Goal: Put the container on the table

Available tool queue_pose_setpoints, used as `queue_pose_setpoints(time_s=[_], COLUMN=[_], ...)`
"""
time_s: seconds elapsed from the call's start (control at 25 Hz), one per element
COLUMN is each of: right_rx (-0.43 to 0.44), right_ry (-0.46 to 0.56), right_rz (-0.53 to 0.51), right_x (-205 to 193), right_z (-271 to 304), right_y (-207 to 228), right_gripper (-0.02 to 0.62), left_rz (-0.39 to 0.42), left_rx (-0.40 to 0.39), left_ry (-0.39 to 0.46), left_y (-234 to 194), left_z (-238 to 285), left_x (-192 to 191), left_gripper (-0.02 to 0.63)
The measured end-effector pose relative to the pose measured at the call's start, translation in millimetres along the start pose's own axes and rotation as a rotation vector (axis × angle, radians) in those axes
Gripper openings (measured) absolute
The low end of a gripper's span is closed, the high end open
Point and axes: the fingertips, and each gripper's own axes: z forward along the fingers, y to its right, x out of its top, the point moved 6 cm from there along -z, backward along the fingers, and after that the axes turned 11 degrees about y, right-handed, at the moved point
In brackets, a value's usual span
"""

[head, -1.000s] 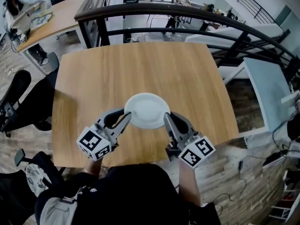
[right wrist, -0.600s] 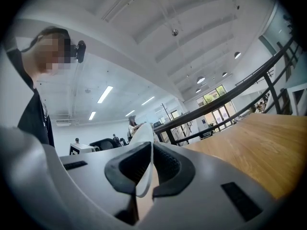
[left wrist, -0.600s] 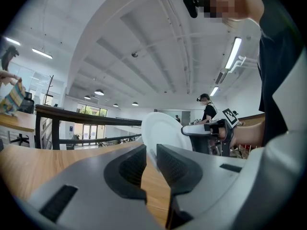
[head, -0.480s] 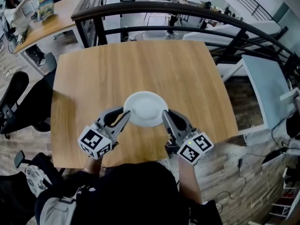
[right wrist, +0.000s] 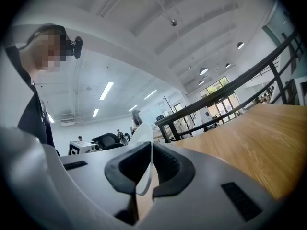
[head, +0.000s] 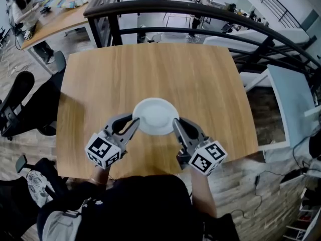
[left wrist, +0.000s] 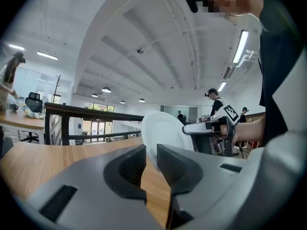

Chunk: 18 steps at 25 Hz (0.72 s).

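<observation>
Though head view hides contact, own views show left hand-held gripper [left wrist: 150, 151], right hand-held gripper [right wrist: 151, 152] pinching plate [left wrist: 165, 128] rim

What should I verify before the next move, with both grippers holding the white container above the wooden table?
1. Right gripper fingers closed on the container rim: ok.
2. Left gripper fingers on the opposite rim: ok.
3. Container empty: ok.
4. Table around the container free of other things: ok.
5. Container base touching the table: cannot tell.
</observation>
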Motion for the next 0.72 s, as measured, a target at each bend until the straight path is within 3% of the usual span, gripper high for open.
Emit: queue_pose_setpoints(time_s=[0.36, 0.72], right_rx=[-0.026, -0.036], right_ry=[-0.039, -0.098], right_rz=[0.008, 0.038], right_x=[-12, -31], right_z=[7, 23], right_y=[16, 36], right_gripper=[0.025, 0.025], left_rz=[-0.012, -0.061], left_rx=[-0.018, 0.019], left_ry=[-0.031, -0.05], left_y=[-2, -19], left_z=[2, 8], left_x=[-16, -40], left_gripper=[0.084, 0.094])
